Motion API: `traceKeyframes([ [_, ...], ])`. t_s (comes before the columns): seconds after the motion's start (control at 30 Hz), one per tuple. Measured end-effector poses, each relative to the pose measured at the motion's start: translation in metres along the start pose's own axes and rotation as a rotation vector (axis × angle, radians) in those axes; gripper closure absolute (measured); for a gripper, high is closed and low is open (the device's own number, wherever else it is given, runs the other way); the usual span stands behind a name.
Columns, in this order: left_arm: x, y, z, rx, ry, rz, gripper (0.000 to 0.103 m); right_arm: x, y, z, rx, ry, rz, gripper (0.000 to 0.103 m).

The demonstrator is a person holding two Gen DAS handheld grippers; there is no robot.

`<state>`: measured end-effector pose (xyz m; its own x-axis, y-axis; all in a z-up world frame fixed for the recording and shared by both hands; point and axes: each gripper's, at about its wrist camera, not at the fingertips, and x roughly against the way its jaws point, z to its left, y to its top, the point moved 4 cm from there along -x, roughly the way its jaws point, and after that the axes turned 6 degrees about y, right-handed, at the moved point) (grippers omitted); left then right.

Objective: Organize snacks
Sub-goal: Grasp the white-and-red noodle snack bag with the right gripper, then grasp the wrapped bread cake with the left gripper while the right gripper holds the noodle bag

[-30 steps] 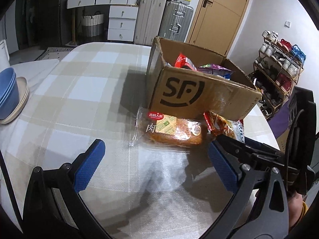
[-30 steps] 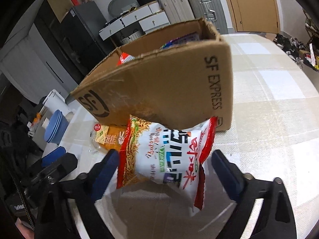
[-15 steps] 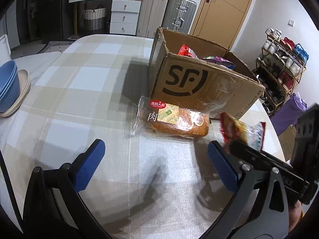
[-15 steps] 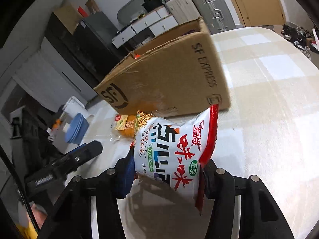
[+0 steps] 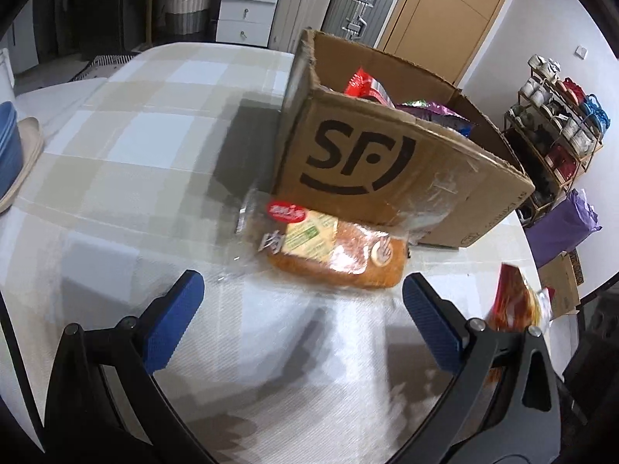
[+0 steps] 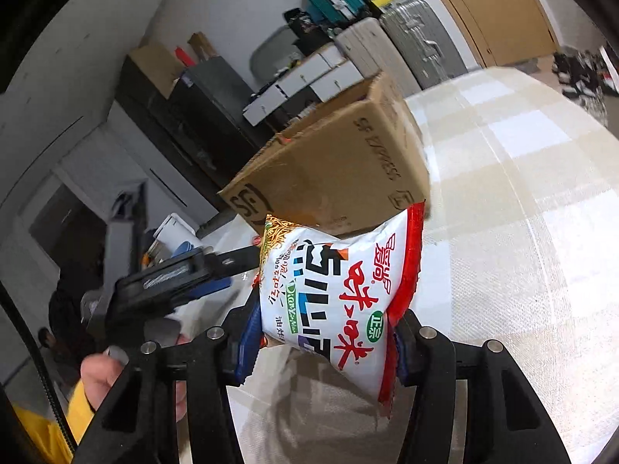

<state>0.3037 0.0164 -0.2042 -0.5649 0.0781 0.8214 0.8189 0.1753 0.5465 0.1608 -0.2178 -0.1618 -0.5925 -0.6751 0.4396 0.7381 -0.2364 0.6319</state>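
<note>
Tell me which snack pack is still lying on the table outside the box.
The clear-wrapped bread loaf, lying flat against the cardboard box. The noodle pack is clamped in the right gripper; the others sit inside.

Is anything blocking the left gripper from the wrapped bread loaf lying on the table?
Nothing visible: only bare checked tablecloth lies between the open left gripper and the clear-wrapped bread loaf, which rests against the brown cardboard box.

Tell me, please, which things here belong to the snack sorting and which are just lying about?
Part of the job:
- noodle snack bag in the right claw
- wrapped bread on the table
- cardboard box holding snacks

Just lying about:
- blue bowls
- suitcases
- shoe rack
</note>
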Motion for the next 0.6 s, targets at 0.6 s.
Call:
traceKeyframes([
  [0.6,-0.039,0.022,-0.055,-0.179,0.152,0.01,0.0,0.025,-0.001,-0.011,-0.053,0.051,-0.068,0.049],
])
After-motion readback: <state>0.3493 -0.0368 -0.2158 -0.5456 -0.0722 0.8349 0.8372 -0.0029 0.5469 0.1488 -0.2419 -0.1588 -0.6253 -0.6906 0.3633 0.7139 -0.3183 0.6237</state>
